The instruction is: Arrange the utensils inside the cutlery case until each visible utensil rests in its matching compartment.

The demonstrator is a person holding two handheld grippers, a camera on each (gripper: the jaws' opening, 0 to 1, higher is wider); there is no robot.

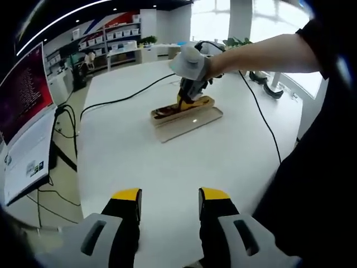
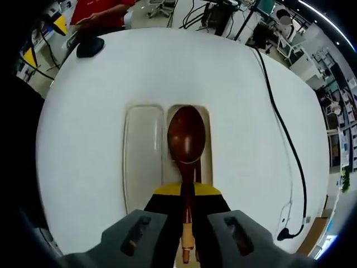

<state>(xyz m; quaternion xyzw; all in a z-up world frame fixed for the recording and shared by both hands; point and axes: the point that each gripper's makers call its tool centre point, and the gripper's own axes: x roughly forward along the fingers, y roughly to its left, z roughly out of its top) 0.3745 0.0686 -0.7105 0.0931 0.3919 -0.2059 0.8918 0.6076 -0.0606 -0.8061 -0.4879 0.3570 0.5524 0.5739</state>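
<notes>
One spoon [image 2: 187,146] sits clamped between right jaws.

Left gripper view, position: rode low over the near edge of the white surface [image 1: 167,162], its own tool [image 1: 169,196] rising from the bottom.
Left gripper view, facing: looked across the surface toward the cutlery case [image 1: 187,116], well apart from it, with shelves and windows behind.
Right gripper view, position: sat directly above the cutlery case [image 2: 145,151], very near, over its own tool [image 2: 187,192].
Right gripper view, facing: looked steeply down along the wooden spoon [image 2: 187,151] into the case's compartments.
Shared: both views took in the case, the white surface and the black cable [image 1: 262,120]; the left gripper view also caught the right tool [image 1: 189,95] at the case.
</notes>
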